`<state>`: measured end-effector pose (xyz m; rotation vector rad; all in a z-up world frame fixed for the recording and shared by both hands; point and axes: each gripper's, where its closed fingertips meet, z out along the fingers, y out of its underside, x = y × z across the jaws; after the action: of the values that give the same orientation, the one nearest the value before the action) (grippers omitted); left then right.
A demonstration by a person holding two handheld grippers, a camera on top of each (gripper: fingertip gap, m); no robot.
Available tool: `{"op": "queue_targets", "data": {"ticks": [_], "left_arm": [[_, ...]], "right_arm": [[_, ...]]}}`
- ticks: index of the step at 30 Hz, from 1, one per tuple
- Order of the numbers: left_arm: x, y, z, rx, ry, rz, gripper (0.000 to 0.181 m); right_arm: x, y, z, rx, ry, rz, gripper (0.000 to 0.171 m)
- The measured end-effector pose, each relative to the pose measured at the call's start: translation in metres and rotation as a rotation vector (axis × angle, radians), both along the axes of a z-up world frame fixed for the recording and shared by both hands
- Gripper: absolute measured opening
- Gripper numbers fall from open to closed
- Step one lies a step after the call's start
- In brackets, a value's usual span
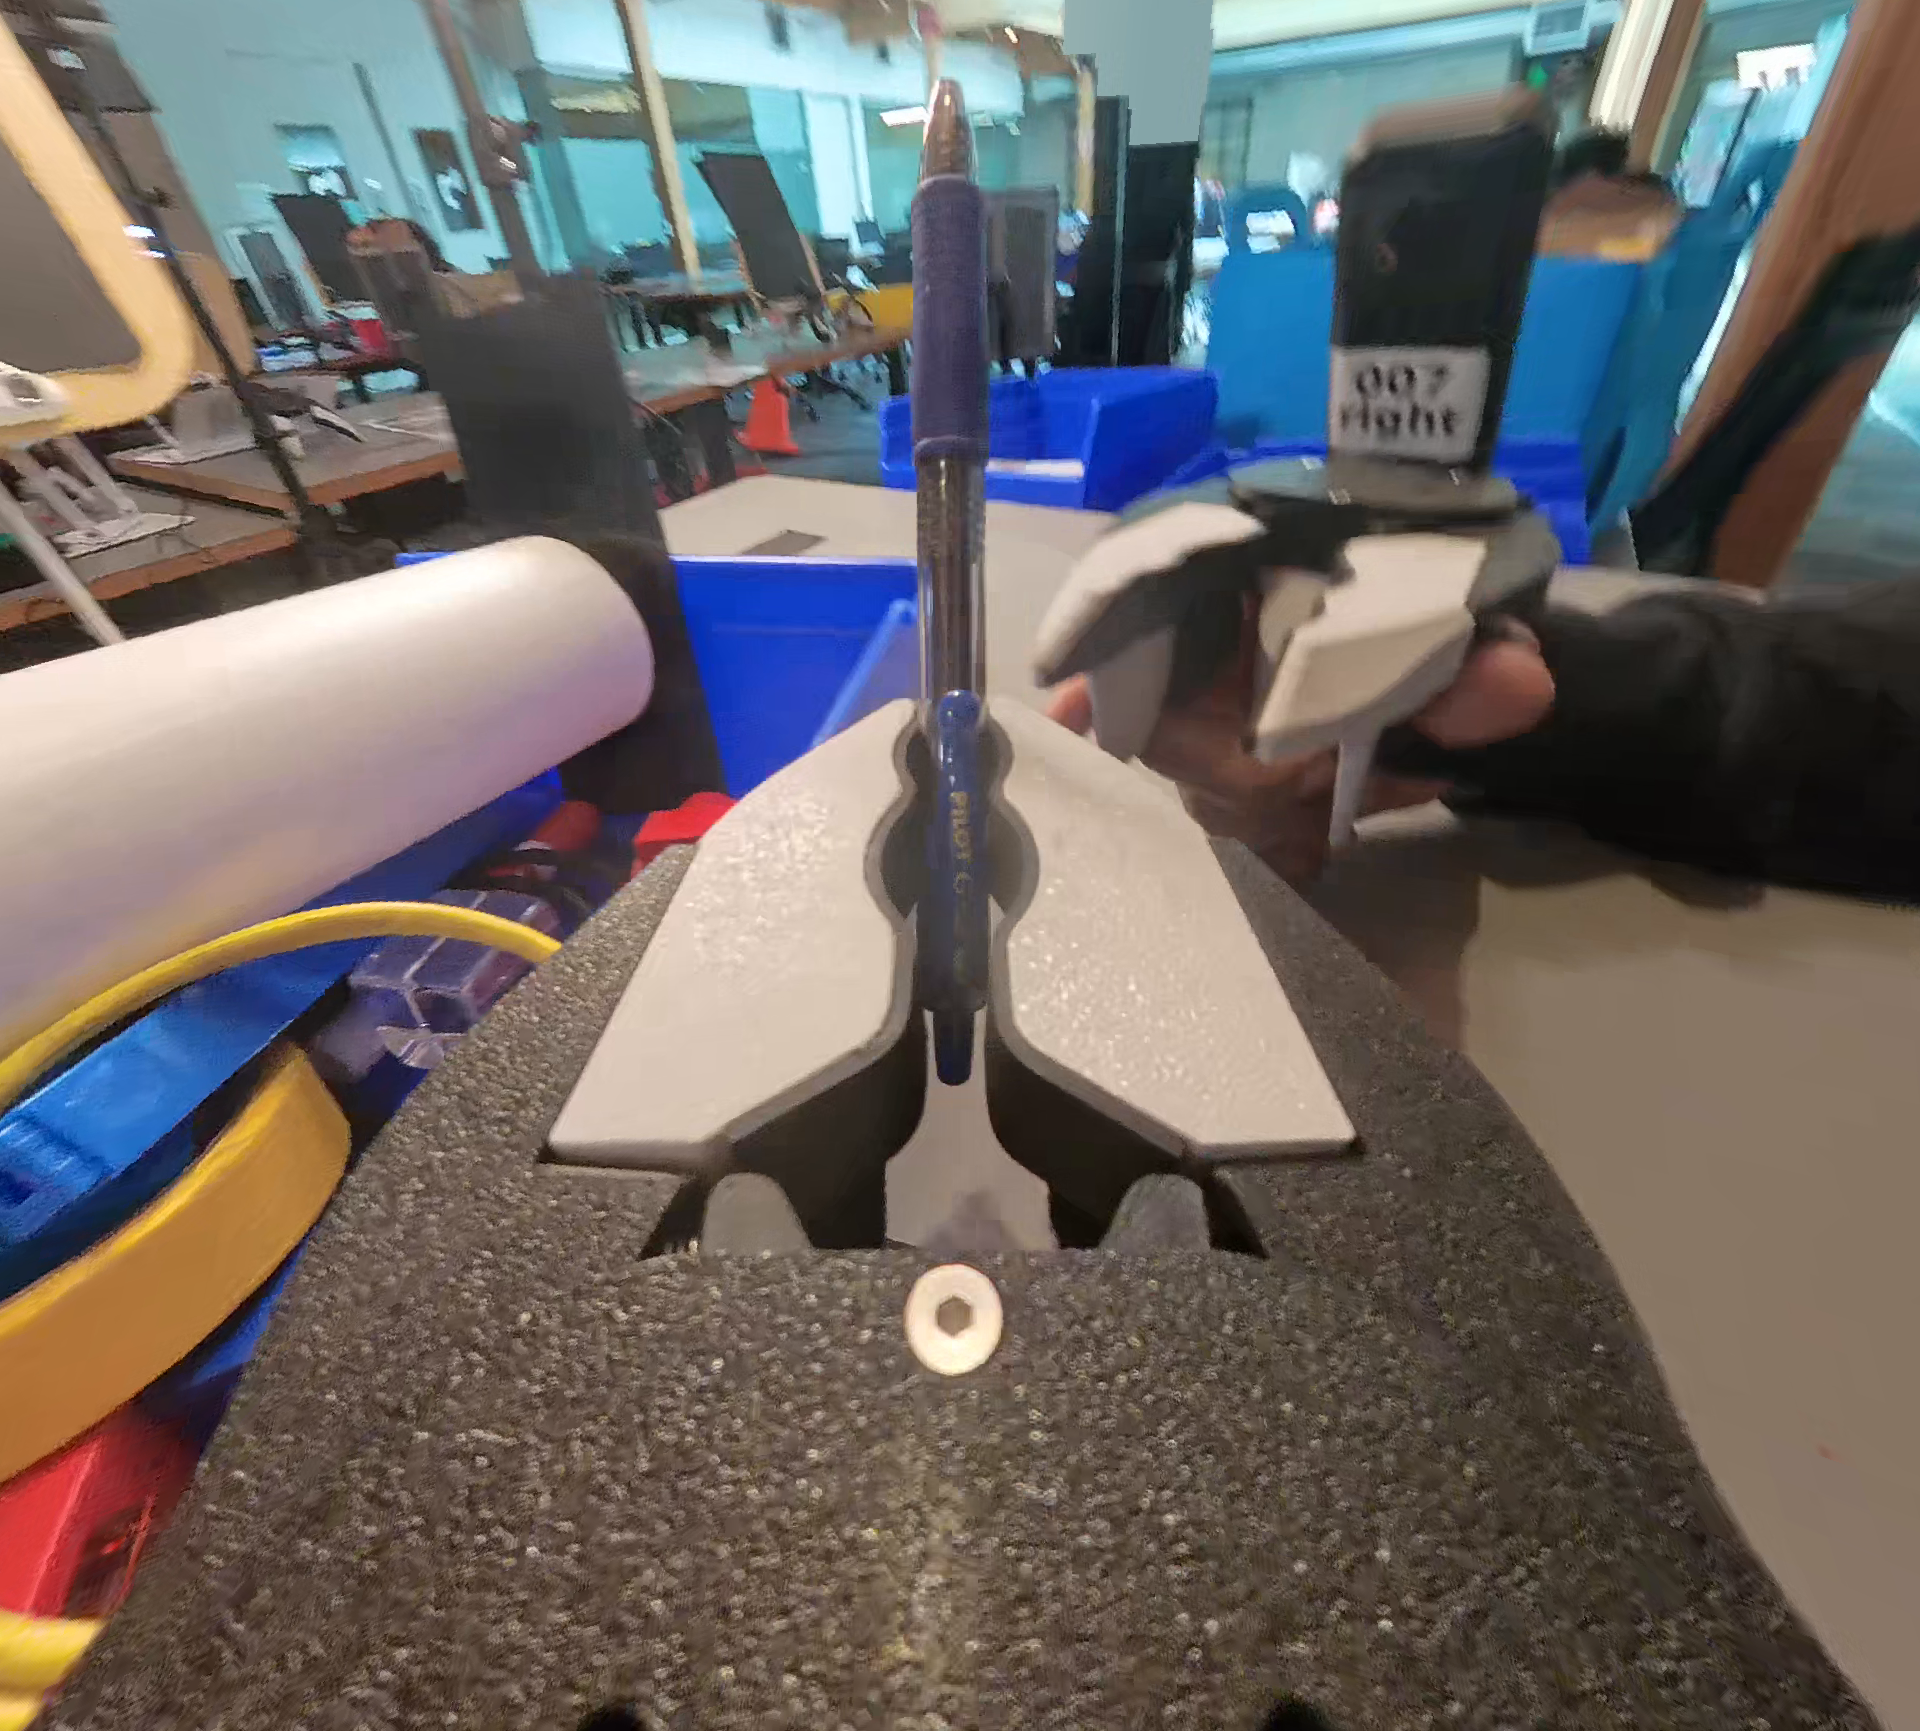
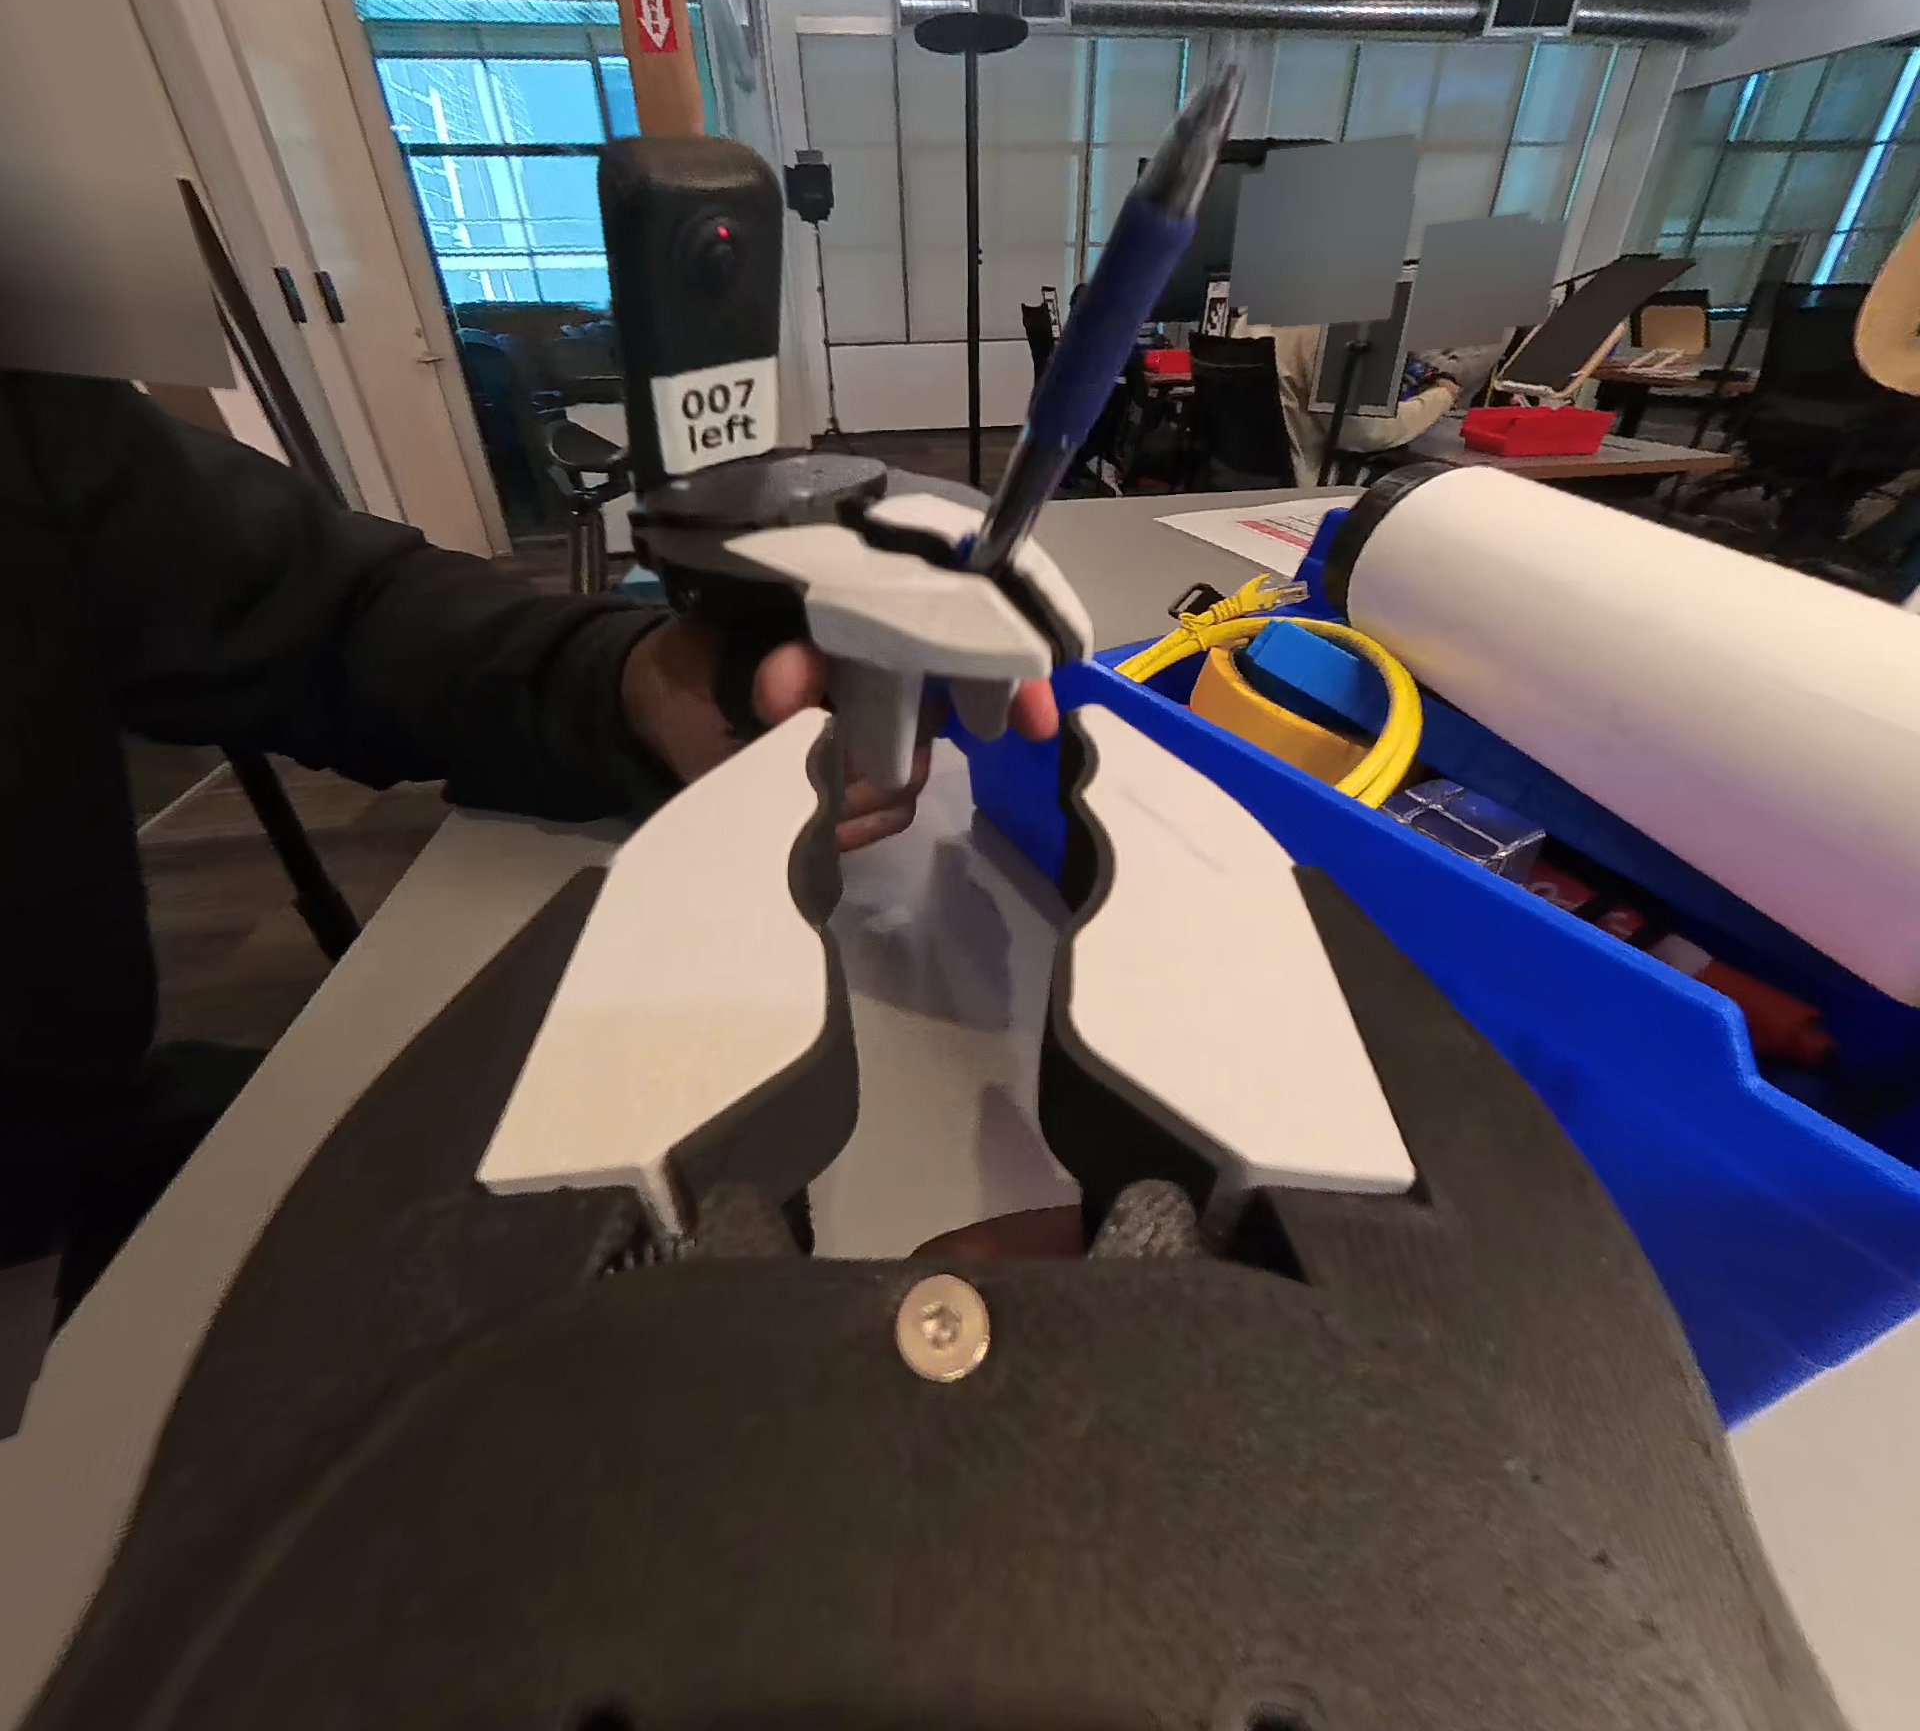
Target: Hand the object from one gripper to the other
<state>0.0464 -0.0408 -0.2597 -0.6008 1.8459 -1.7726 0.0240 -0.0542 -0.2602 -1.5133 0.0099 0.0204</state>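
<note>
Item one, centre of my left wrist view: slim blue-and-clear plastic ballpoint pen (image 1: 948, 476) with a rubber grip, standing upright, clamped by its clip end in my grey-fingered left gripper (image 1: 951, 751). Item two, right of that frame: my right gripper (image 1: 1195, 684), fingers spread and empty, apart from the pen. Item three, lower left: blue plastic bin (image 1: 790, 632) holding a white cylinder (image 1: 312, 725), yellow cable (image 1: 260, 954) and yellow tape roll (image 1: 156, 1266)

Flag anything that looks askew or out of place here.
Nothing is damaged or spilled. The one oddity: a white cylinder lies tilted across the rim of the blue bin, not down inside it. The pen sits straight in the shut left gripper; the right gripper is open.
</note>
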Motion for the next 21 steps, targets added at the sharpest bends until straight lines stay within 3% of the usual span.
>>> {"op": "queue_targets", "data": {"ticks": [3,6,9,12,16,21], "left_arm": [[0.002,0.013,0.019,-0.080,-0.068,0.047,0.007],[-0.009,0.023,0.043,-0.034,-0.306,0.121,0.007],[-0.039,0.018,0.060,0.205,-0.756,0.147,0.007],[-0.055,0.008,0.046,0.493,-1.054,0.144,0.007],[-0.069,0.001,0.034,0.619,-1.168,0.094,0.007],[-0.061,0.001,0.011,0.927,-1.297,0.080,0.007]], "right_arm": [[0.001,0.004,-0.009,-0.049,-0.070,-0.053,0.037],[-0.006,0.008,-0.015,-0.093,-0.106,-0.028,0.037],[-0.015,0.010,-0.016,-0.097,-0.085,0.021,0.034],[-0.021,0.010,-0.017,-0.103,-0.048,0.064,0.033],[-0.030,0.009,-0.016,-0.105,0.124,0.178,0.031],[-0.055,0.002,-0.006,-0.090,0.529,0.492,0.031]]}}
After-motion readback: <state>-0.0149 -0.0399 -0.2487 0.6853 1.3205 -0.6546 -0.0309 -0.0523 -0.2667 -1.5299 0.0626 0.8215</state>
